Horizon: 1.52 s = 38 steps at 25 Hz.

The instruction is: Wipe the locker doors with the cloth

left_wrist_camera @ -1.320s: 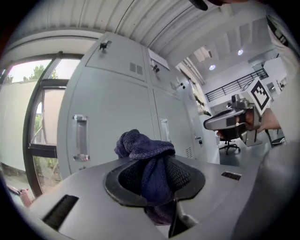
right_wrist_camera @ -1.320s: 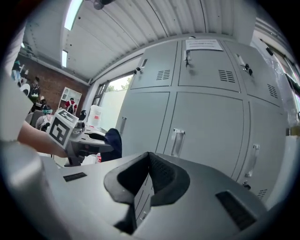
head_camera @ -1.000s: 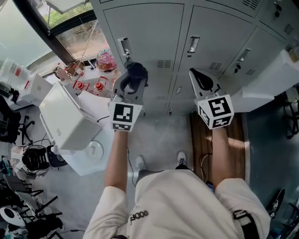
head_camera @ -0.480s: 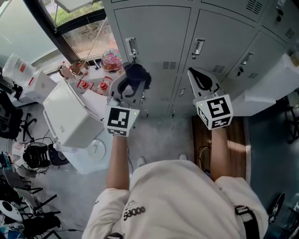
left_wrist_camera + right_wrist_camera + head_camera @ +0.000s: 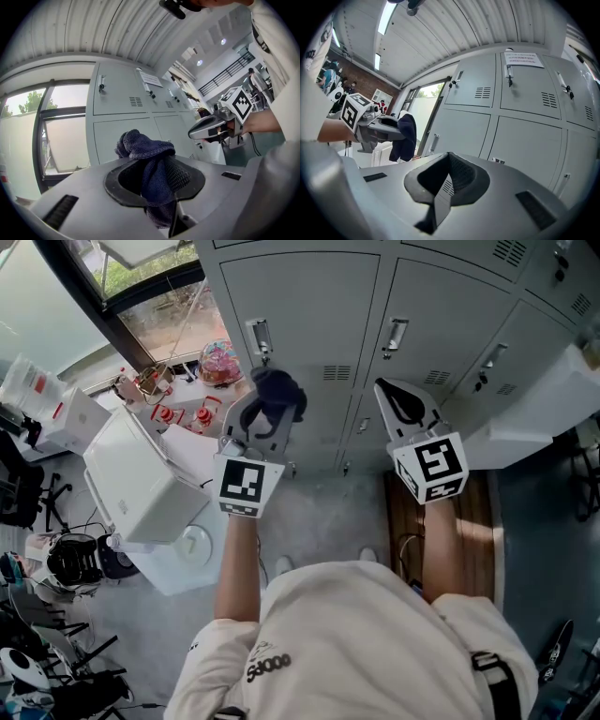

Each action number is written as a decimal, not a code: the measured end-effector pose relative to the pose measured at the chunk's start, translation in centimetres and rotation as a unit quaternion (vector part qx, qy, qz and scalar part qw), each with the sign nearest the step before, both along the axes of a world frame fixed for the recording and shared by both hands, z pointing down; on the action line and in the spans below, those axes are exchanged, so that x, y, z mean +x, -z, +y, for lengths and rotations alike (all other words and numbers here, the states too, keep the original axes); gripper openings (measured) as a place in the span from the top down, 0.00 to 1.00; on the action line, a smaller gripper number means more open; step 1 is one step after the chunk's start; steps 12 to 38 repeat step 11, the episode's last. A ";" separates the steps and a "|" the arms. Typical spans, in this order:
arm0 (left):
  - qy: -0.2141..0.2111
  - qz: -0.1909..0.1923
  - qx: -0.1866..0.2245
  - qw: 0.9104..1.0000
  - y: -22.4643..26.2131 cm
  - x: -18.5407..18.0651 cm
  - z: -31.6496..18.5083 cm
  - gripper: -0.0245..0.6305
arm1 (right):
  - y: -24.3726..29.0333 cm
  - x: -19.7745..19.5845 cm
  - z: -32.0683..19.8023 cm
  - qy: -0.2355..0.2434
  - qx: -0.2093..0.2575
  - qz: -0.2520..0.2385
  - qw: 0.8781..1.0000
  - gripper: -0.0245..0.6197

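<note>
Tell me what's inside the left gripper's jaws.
A bunched dark blue cloth, clamped by the left gripper. Its lower end is covered where it sinks between the jaws.

Cloth (image 5: pixel 278 387) navy, locker doors (image 5: pixel 300 306) pale grey, marker cubes (image 5: pixel 246 486) blk/wht squares, floor (image 5: pixel 323 517) grey
</note>
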State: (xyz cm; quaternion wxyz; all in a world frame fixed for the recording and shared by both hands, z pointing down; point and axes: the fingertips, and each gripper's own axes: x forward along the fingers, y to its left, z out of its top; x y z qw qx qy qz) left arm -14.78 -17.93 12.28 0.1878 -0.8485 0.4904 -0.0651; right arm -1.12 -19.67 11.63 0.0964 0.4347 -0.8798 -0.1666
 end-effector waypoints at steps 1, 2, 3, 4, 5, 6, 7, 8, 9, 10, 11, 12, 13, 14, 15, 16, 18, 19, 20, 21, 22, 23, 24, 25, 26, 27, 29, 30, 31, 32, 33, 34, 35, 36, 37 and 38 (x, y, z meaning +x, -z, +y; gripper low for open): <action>-0.001 -0.001 0.001 1.000 0.1 0.1 0.1 0.79 | -0.1 -0.1 0.1 0.002 -0.001 0.002 1.000 0.95; -0.003 -0.002 0.001 1.000 0.1 0.2 0.1 0.79 | -0.1 -0.1 0.2 0.004 -0.002 0.002 1.000 0.95; -0.003 -0.004 0.000 1.000 0.1 0.3 0.1 0.79 | -0.2 -0.1 0.2 0.004 -0.002 0.002 1.000 0.95; -0.004 -0.006 -0.001 1.000 0.0 0.4 0.2 0.79 | -0.2 -0.1 0.2 0.004 -0.003 0.001 1.000 0.95; -0.004 -0.008 -0.002 1.000 -0.1 0.5 0.2 0.79 | -0.2 -0.2 0.2 0.004 -0.005 0.000 1.000 0.95; -0.005 -0.008 -0.003 1.000 -0.2 0.5 0.3 0.79 | -0.3 -0.2 0.2 0.003 -0.006 -0.002 1.000 0.95; -0.005 -0.009 -0.004 1.000 -0.3 0.5 0.4 0.79 | -0.3 -0.1 0.2 0.002 -0.008 -0.003 1.000 0.95; -0.005 -0.009 -0.006 1.000 -0.4 0.5 0.4 0.79 | -0.4 -0.1 0.2 0.001 -0.009 -0.003 1.000 0.95; -0.005 -0.009 -0.007 1.000 -0.5 0.5 0.4 0.79 | -0.5 0.0 0.2 0.000 -0.009 -0.003 1.000 0.95; -0.006 -0.009 -0.007 1.000 -0.6 0.5 0.4 0.79 | -0.5 0.1 0.2 -0.002 -0.009 -0.002 1.000 0.95; -0.006 -0.009 -0.008 1.000 -0.7 0.5 0.5 0.79 | -0.6 0.2 0.2 -0.003 -0.009 -0.002 1.000 0.95; -0.006 -0.009 -0.008 1.000 -0.7 0.5 0.5 0.79 | -0.6 0.2 0.2 -0.003 -0.009 -0.002 1.000 0.95; -0.006 -0.009 -0.008 1.000 -0.7 0.5 0.5 0.79 | -0.6 0.2 0.2 -0.003 -0.009 -0.002 1.000 0.95; -0.006 -0.009 -0.008 1.000 -0.7 0.5 0.5 0.79 | -0.6 0.2 0.2 -0.003 -0.009 -0.002 1.000 0.95; -0.006 -0.009 -0.008 1.000 -0.7 0.5 0.5 0.79 | -0.6 0.2 0.2 -0.003 -0.009 -0.002 1.000 0.95; -0.006 -0.009 -0.008 1.000 -0.7 0.5 0.5 0.79 | -0.6 0.2 0.2 -0.003 -0.009 -0.002 1.000 0.95; -0.006 -0.009 -0.008 1.000 -0.7 0.5 0.5 0.79 | -0.6 0.2 0.2 -0.003 -0.009 -0.002 1.000 0.95; -0.006 -0.009 -0.008 1.000 -0.7 0.5 0.5 0.79 | -0.6 0.2 0.2 -0.003 -0.009 -0.002 1.000 0.95; -0.006 -0.009 -0.008 1.000 -0.7 0.5 0.5 0.79 | -0.6 0.2 0.2 -0.003 -0.009 -0.002 1.000 0.95; -0.006 -0.009 -0.008 1.000 -0.7 0.5 0.5 0.79 | -0.6 0.2 0.2 -0.003 -0.009 -0.002 1.000 0.95; -0.006 -0.009 -0.008 1.000 -0.7 0.5 0.5 0.79 | -0.6 0.2 0.2 -0.003 -0.009 -0.002 1.000 0.95; -0.006 -0.009 -0.008 1.000 -0.7 0.5 0.5 0.79 | -0.6 0.2 0.2 -0.003 -0.009 -0.002 1.000 0.95; -0.006 -0.009 -0.008 1.000 -0.7 0.5 0.5 0.79 | -0.6 0.2 0.2 -0.003 -0.009 -0.002 1.000 0.95; -0.006 -0.009 -0.008 1.000 -0.7 0.5 0.5 0.79 | -0.6 0.2 0.2 -0.003 -0.009 -0.002 1.000 0.95; -0.006 -0.009 -0.008 1.000 -0.7 0.5 0.5 0.79 | -0.6 0.2 0.2 -0.003 -0.009 -0.002 1.000 0.95; -0.006 -0.009 -0.008 1.000 -0.7 0.5 0.5 0.79 | -0.6 0.2 0.2 -0.003 -0.009 -0.002 1.000 0.95; -0.006 -0.009 -0.008 1.000 -0.7 0.5 0.5 0.79 | -0.6 0.2 0.2 -0.003 -0.009 -0.002 1.000 0.95; -0.006 -0.009 -0.008 1.000 -0.7 0.5 0.5 0.79 | -0.6 0.2 0.2 -0.003 -0.009 -0.002 1.000 0.95; -0.006 -0.009 -0.008 1.000 -0.7 0.5 0.5 0.79 | -0.6 0.2 0.2 -0.003 -0.009 -0.002 1.000 0.95; -0.006 -0.009 -0.008 1.000 -0.7 0.5 0.5 0.79 | -0.6 0.2 0.2 -0.003 -0.009 -0.002 1.000 0.95; -0.006 -0.009 -0.008 1.000 -0.7 0.5 0.5 0.79 | -0.6 0.2 0.2 -0.003 -0.009 -0.002 1.000 0.95; -0.006 -0.009 -0.008 1.000 -0.7 0.5 0.5 0.79 | -0.6 0.2 0.2 -0.003 -0.009 -0.002 1.000 0.95; -0.006 -0.009 -0.008 1.000 -0.7 0.5 0.5 0.79 | -0.6 0.2 0.2 -0.003 -0.009 -0.002 1.000 0.95; -0.006 -0.009 -0.008 1.000 -0.7 0.5 0.5 0.79 | -0.6 0.2 0.2 -0.003 -0.009 -0.002 1.000 0.95; -0.006 -0.009 -0.008 1.000 -0.7 0.5 0.5 0.79 | -0.6 0.2 0.2 -0.003 -0.009 -0.002 1.000 0.95; -0.006 -0.009 -0.008 1.000 -0.7 0.5 0.5 0.79 | -0.6 0.2 0.2 -0.003 -0.009 -0.002 1.000 0.95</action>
